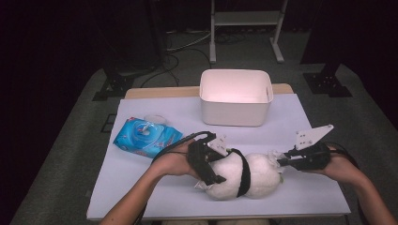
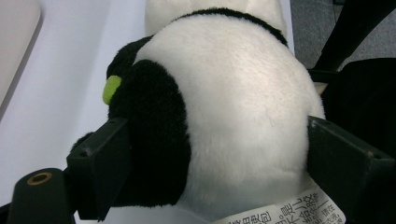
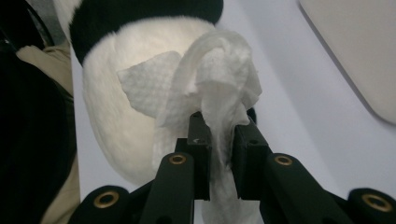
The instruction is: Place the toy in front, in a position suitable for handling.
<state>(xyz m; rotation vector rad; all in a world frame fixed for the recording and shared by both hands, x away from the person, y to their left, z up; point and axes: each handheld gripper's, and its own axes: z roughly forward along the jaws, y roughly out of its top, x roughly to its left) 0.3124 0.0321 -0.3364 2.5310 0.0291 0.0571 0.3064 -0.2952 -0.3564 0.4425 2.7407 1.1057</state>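
Left gripper [image 1: 212, 165]: jaws spread wide, clamped around plush panda [image 1: 241, 176], one pad on black limb, other on white body, panda lying on white table [image 1: 141, 187]. Right gripper [image 1: 281, 161]: pinched tight on wet wipe [image 3: 210, 98], wipe bunched against panda's white fur just ahead of its tips, probably touching. Wipes pack [image 1: 145, 137] off beyond left gripper. White bin [image 1: 234, 97] well ahead of both.

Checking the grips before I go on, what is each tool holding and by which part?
The left tool clamps the panda plush across its rounded body. The right tool pinches a bunched white wipe by its lower part.
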